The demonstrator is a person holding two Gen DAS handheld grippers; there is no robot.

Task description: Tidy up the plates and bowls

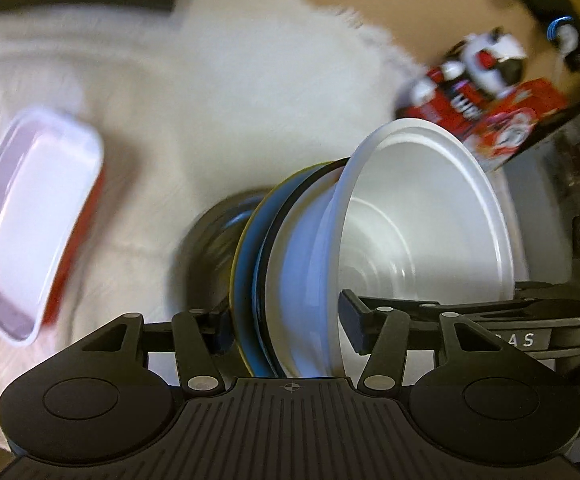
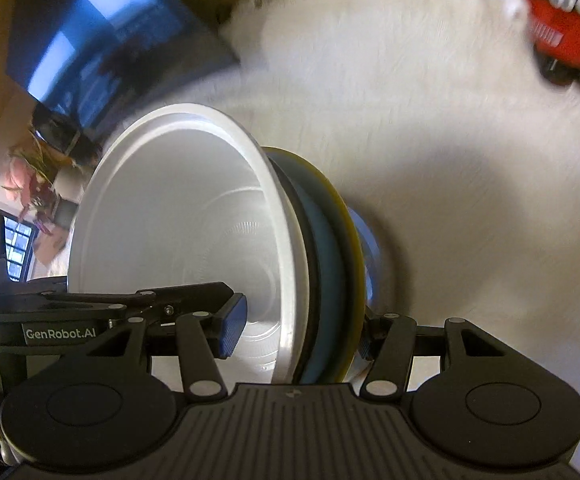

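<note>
A stack of dishes is held on edge above a white fluffy rug: a white bowl nested on a dark plate and a blue plate with a yellow rim. My left gripper is shut on the stack's rim, one finger inside the bowl, one behind the plates. In the right wrist view the same white bowl and blue plate are clamped by my right gripper from the opposite side. The other gripper's body shows at the left.
A rectangular white dish with a red outside lies on the rug at the left. A red printed box sits at the rug's far right; red packaging shows top right. A dark screen stands behind.
</note>
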